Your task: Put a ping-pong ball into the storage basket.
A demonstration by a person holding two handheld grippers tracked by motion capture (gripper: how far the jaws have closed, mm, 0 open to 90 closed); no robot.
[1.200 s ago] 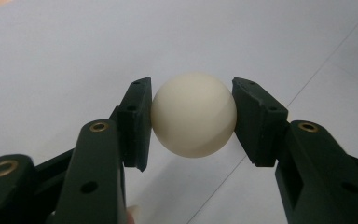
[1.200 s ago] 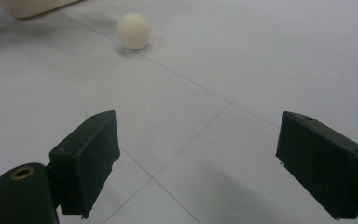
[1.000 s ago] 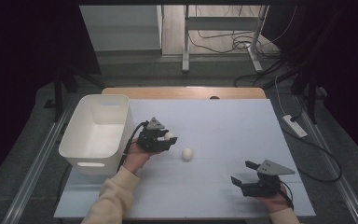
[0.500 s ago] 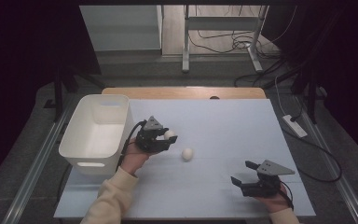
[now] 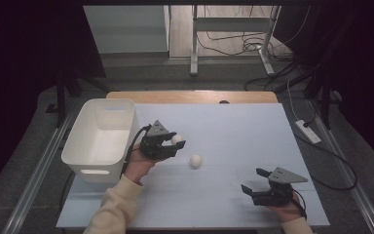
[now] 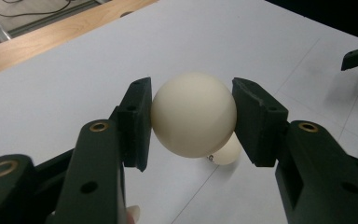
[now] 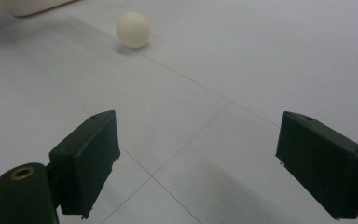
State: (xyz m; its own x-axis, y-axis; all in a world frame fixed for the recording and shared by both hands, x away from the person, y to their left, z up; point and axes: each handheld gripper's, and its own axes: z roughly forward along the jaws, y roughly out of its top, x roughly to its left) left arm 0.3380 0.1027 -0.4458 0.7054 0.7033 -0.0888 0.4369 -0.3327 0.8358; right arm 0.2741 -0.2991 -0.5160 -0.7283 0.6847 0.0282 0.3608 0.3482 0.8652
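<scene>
White plastic bin [image 5: 80, 146] sits at the table's left edge; what shows of its inside holds no balls, though the near wall hides part of the floor.

Left gripper [image 5: 171, 144] is just right of the bin, lifted off the table [image 5: 233, 126], jaws clamped on a cream ball [image 5: 177, 139]. The left gripper view confirms it: held ball [image 6: 193, 113] is pinched at its sides between both pads, centred, no visible slip. Grip looks solid.

Second ball [image 5: 196, 160] lies loose on the table, just right of and nearer the person than the left gripper, not touching anything. It also peeks out under the held ball in the left gripper view [image 6: 228, 151], and sits far up the table in the right gripper view [image 7: 133, 29].

Right gripper [image 5: 253, 181] is at the near right of the table, well apart from both balls, jaws spread wide with nothing between them. Idle by the look of it.

Progress, as a judgement: the work looks like loading balls into the bin. Pick of ball one is done, transfer and drop are not. Remaining: carry the held ball left over the bin rim, release, then fetch the loose ball. Roughly a quarter through.
</scene>
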